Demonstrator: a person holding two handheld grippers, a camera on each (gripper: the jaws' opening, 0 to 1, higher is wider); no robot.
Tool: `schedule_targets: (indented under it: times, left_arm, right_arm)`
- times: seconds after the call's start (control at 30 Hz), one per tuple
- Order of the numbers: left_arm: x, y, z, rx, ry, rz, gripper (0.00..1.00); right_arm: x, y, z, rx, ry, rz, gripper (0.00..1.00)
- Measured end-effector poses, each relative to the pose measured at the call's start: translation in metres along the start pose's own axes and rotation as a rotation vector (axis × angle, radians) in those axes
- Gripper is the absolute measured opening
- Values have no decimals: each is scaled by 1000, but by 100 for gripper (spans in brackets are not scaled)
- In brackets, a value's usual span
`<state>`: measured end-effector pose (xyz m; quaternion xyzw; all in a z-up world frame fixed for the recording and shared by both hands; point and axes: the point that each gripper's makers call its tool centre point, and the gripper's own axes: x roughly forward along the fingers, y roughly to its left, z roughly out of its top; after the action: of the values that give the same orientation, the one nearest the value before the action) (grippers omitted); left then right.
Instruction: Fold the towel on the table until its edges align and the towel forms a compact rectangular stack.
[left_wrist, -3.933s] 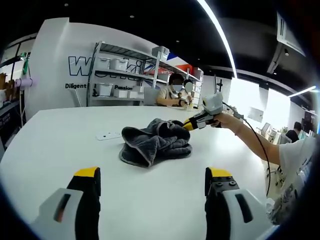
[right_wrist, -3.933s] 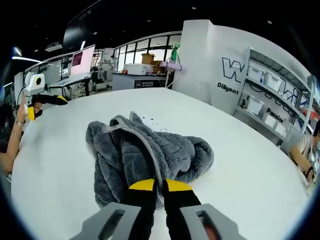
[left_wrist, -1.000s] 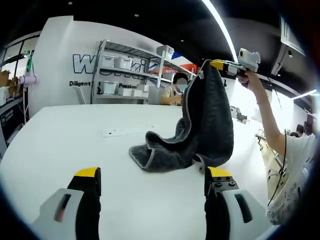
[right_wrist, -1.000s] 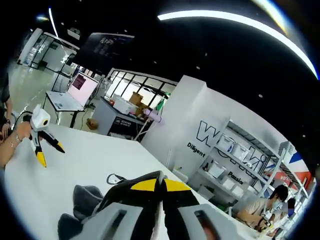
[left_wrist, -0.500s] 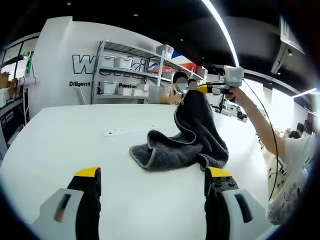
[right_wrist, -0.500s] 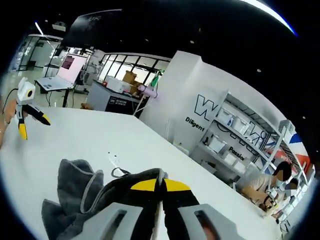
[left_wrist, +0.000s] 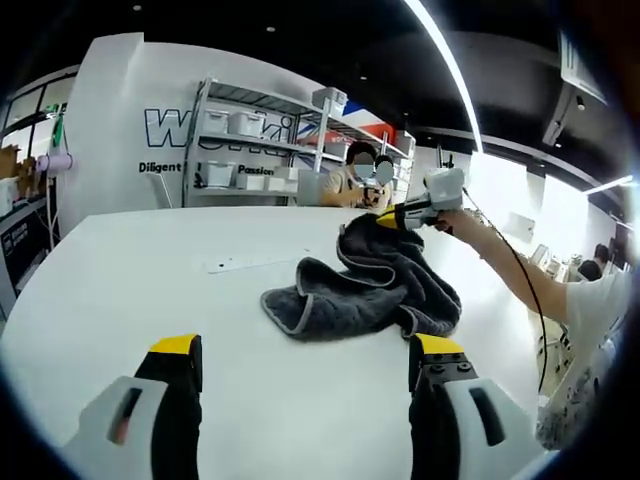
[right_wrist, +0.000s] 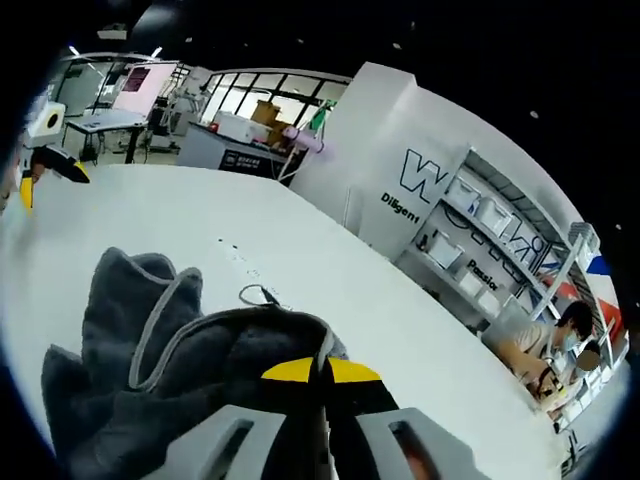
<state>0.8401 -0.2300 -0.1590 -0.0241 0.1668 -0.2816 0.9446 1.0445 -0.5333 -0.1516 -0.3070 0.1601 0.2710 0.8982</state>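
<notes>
The white table (left_wrist: 120, 290) carries the dark grey towel (left_wrist: 370, 290), which lies in a rumpled heap toward its far right side in the left gripper view, with 1 edge lifted off the surface. No fold has been made: the cloth is bunched, its pale hem (right_wrist: 165, 325) curls in loops rather than straight lines, and no 2 edges meet. By the look of it the task is at its start, with the towel yet to be spread flat before any of the folds toward a compact rectangle can begin.

The right gripper (left_wrist: 392, 219), held out over the table by the person's arm (left_wrist: 505, 270), pinches the raised far edge of the towel; in the right gripper view its 2 yellow-tipped jaws stand pressed together with grey cloth bunched around them. The left gripper (left_wrist: 305, 352) hovers near the table's near edge, well apart from the towel, its 2 jaws spread wide with nothing between them.

A thin pale cable (left_wrist: 240, 263) lies on the table just beyond the towel's left end.
</notes>
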Motion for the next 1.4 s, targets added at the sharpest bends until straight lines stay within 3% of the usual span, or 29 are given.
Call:
schedule_targets:
  times: [0.3, 0.67, 0.8, 1.03, 1.13, 1.4]
  left_arm:
    - [2, 0, -1, 10, 9, -1, 90]
    - [3, 1, -4, 11, 25, 4, 90]
    - [3, 0, -3, 13, 22, 1, 90]
    - [5, -3, -6, 20, 34, -2, 90]
    - [6, -4, -6, 16, 37, -1, 90]
    - [8, -6, -7, 27, 47, -6, 90]
  right_arm:
    - [22, 11, -40, 37, 63, 19, 4]
    - [29, 19, -59, 49, 101, 38, 4]
    - [27, 18, -59, 49, 101, 36, 5]
    - [13, 2, -46, 62, 49, -34, 20]
    - [3, -9, -34, 71, -7, -81, 24]
    - [-35, -19, -5, 112, -94, -99, 30]
